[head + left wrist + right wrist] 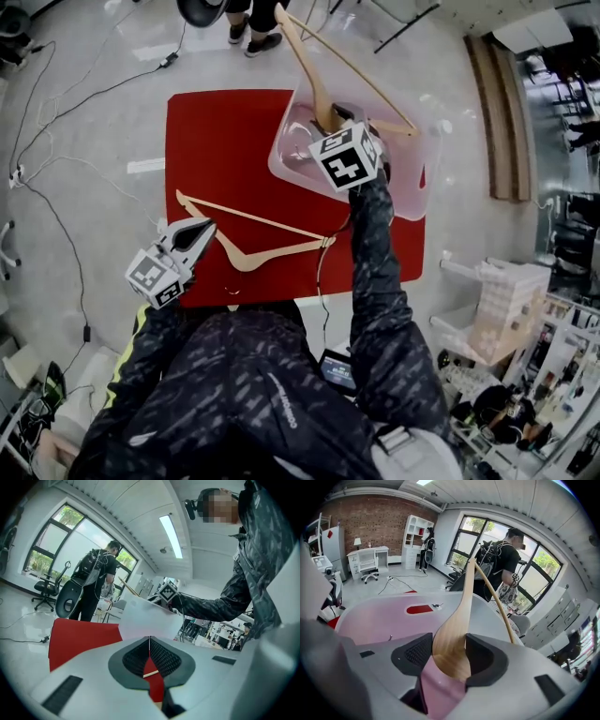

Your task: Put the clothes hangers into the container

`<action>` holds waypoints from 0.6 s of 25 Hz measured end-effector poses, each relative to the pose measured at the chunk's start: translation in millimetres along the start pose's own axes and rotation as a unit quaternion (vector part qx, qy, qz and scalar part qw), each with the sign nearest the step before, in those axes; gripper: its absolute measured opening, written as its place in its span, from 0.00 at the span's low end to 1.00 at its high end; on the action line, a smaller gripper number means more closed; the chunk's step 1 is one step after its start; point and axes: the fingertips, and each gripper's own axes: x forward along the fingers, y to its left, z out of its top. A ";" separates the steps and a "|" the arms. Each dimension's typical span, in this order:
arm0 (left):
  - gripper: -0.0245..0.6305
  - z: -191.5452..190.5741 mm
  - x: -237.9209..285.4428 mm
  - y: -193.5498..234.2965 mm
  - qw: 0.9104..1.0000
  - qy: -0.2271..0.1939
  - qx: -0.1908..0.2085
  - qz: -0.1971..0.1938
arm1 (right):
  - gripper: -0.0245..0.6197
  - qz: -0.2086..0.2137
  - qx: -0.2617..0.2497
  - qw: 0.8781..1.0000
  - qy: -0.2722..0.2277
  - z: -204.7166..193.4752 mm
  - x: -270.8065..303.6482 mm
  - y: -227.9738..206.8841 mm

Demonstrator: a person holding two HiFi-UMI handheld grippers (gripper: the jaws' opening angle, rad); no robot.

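A wooden hanger [311, 73] stands tilted in the translucent container [413, 202] at the red table's far right, its arms sticking out over the rim. My right gripper [336, 120] reaches down into the container, shut on this hanger's broad shoulder [464, 602], with the pinkish container wall [379, 618] just beyond the jaws. A second wooden hanger [262, 259] lies flat on the red table [216, 141] near the front edge. My left gripper [210, 226] hovers at that hanger's left end, its pads [159, 656] meeting at the tips with nothing held.
A person [255, 28] stands beyond the table's far edge. Cables [56, 216] trail over the floor at the left. White shelving and boxes [506, 300] crowd the right. An office chair [47, 590] stands by the windows.
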 end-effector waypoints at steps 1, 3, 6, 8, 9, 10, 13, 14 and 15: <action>0.06 -1.8 -5.5 2.7 1.000 -0.001 -0.002 0.003 | 0.38 0.005 -0.007 1.000 0.007 1.2 4.9 7.3; 0.06 -4.0 -11.6 7.1 1.000 -0.003 -0.005 0.006 | 0.39 0.016 -0.015 1.000 0.015 2.5 11.6 17.3; 0.06 -5.5 -17.2 10.1 1.000 -0.006 -0.006 0.008 | 0.39 0.027 -0.019 0.999 0.019 3.5 13.5 25.1; 0.06 -5.6 -21.7 13.0 1.000 -0.006 -0.006 0.009 | 0.40 0.032 -0.022 0.999 0.024 4.5 14.5 28.8; 0.06 -5.0 -23.9 14.5 1.000 -0.006 -0.006 0.010 | 0.40 0.034 -0.024 0.999 0.027 5.0 14.6 30.5; 0.06 -4.2 -25.9 15.3 1.000 -0.007 -0.005 0.010 | 0.40 0.035 -0.027 0.999 0.030 4.8 14.0 32.0; 0.06 -3.6 -31.2 14.2 1.000 -0.008 -0.003 0.009 | 0.40 0.039 -0.044 0.998 0.039 1.7 10.3 37.0; 0.06 -3.6 -32.7 13.6 1.000 -0.008 -0.003 0.008 | 0.43 0.040 -0.051 0.997 0.041 1.2 8.8 38.9; 0.06 -3.0 -34.0 12.8 1.000 -0.007 -0.002 0.006 | 0.43 0.041 -0.058 0.997 0.044 0.2 6.9 40.4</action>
